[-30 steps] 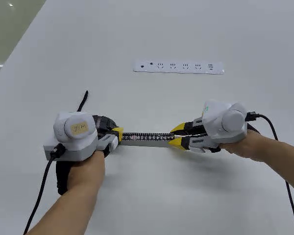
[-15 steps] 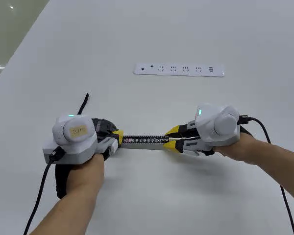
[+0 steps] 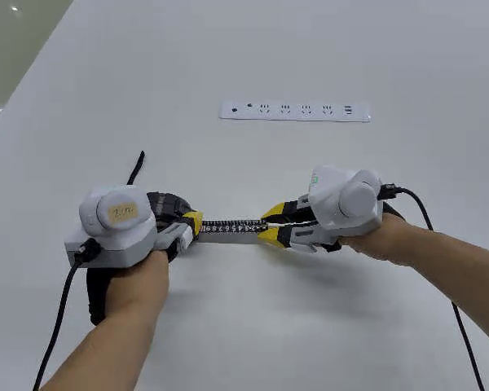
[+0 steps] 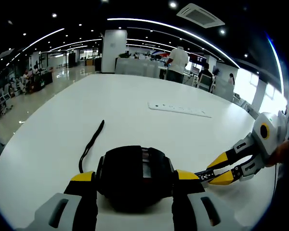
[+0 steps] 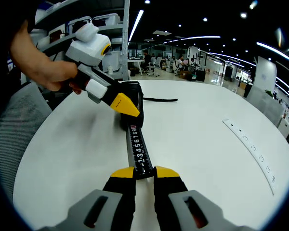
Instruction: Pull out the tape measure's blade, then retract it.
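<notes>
Broadly, a white table took up the scene, with an open office behind it in the gripper views, where a person stood beyond the far edge and a grey mesh chair sat at the near side. A long white power strip lay flat well beyond the work, its sockets in a row; no writing on it could be read.

The left gripper was clamped around the black tape measure, which rested on the table; its own view showed the yellow-tipped jaws pressed against both sides of the case. The right gripper faced it from the other side, jaws nearly together and pinching the free end of the blade. That blade ran straight and low over the table between the two tools, only a short stretch of it out of the case.

Black cables trailed from both grippers toward the person. A thin black strap lay on the table behind the case, leading away from it.

A yellowish sticker sat on top of the left gripper, its handwriting too small to read. On the blade, the right gripper view showed white numerals on black, 2 through 9, followed by red marks nearer the case.
</notes>
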